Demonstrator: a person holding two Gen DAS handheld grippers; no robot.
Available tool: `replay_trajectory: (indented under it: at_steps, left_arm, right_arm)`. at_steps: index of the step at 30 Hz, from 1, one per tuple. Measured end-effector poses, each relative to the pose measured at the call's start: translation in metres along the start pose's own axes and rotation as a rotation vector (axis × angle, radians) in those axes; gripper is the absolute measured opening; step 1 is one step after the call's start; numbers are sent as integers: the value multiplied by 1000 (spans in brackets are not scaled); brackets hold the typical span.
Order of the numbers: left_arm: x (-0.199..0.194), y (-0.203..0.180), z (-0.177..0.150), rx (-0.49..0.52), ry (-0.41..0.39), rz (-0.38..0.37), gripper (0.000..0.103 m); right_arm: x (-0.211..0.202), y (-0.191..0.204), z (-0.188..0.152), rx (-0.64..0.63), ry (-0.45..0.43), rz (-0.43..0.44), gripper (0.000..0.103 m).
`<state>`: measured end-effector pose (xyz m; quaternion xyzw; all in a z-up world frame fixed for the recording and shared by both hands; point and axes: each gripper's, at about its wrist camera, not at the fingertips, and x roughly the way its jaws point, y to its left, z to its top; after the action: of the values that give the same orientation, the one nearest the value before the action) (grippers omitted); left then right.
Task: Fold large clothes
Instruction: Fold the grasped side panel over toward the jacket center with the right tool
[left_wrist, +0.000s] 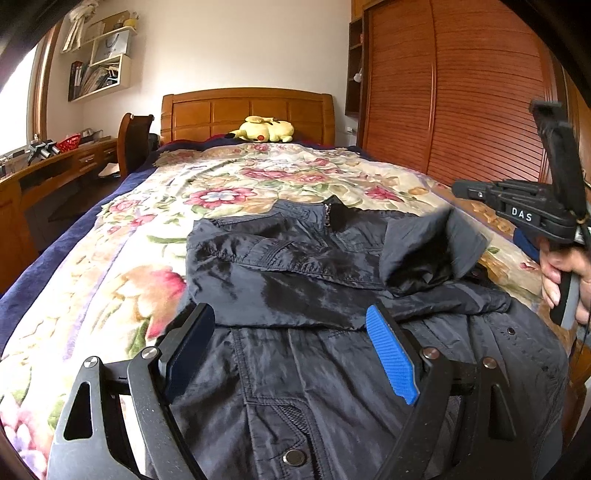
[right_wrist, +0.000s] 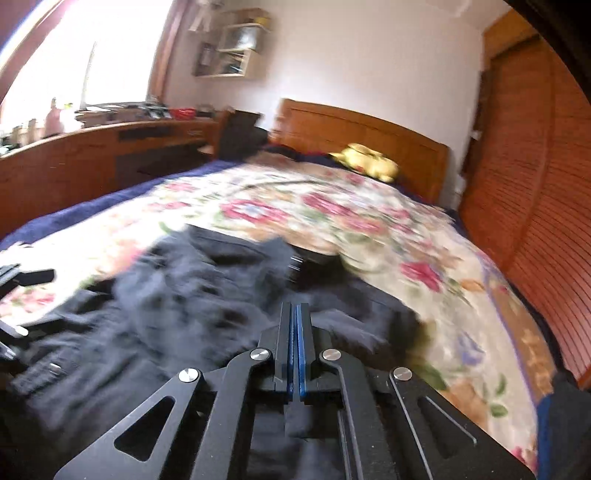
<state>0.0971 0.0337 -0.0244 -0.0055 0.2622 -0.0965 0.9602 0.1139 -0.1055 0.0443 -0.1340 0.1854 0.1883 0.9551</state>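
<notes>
A dark, shiny jacket (left_wrist: 314, 280) lies front-up on the floral bedspread (left_wrist: 258, 177), its zipped collar (left_wrist: 328, 214) towards the headboard. One sleeve is folded across the chest, and the other sleeve (left_wrist: 436, 251) stands bunched and blurred at the right. My left gripper (left_wrist: 290, 314) hovers open over the jacket's middle with nothing between its blue pads. My right gripper (left_wrist: 460, 189), held by a hand (left_wrist: 557, 273), is raised beside the jacket's right shoulder. In the right wrist view the right gripper (right_wrist: 295, 306) is shut above the jacket (right_wrist: 184, 314), pads together with no cloth seen between them.
A yellow plush toy (left_wrist: 264, 129) rests by the wooden headboard (left_wrist: 247, 110). A slatted wooden wardrobe (left_wrist: 461, 92) lines the right side of the bed. A desk (left_wrist: 55, 166) and a chair (left_wrist: 135, 140) stand on the left, with wall shelves (left_wrist: 103, 55) above.
</notes>
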Motion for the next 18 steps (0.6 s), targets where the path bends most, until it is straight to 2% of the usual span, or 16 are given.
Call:
replay_trajectory:
  at_steps: [6,10,11,12,14,15,16,18]
  left_arm:
    - [-2,13,-5,-7,6,30,85]
    - [-5,19,-7,-6,9,43,85]
    - [-6,20,-7,-7,8,44,85]
    - [-6,22,-7,-10,8,45,85]
    - [-7,23,-8,-15,9,46,85]
    - [-7,24,-8,-15,9,46,85]
    - [-7,24,-8,-15,9,45,85]
    - [-7,24,-8,-15,9,44,85]
  right_arm:
    - [-16,39,5,-39,-34,129,1]
    - [-15,29,-4,-33,-5,136,1]
    - [-13,25,-6,-26,11,111,1]
    - [-10,20,-9,-20,31,76,5]
    - [-3,12,-12,0,64,46,24]
    - [-1,7,-16,13,84,46,42]
    - [2,2,-20,27,105,45,56]
    - [9,-5,-27,39,139,35,60]
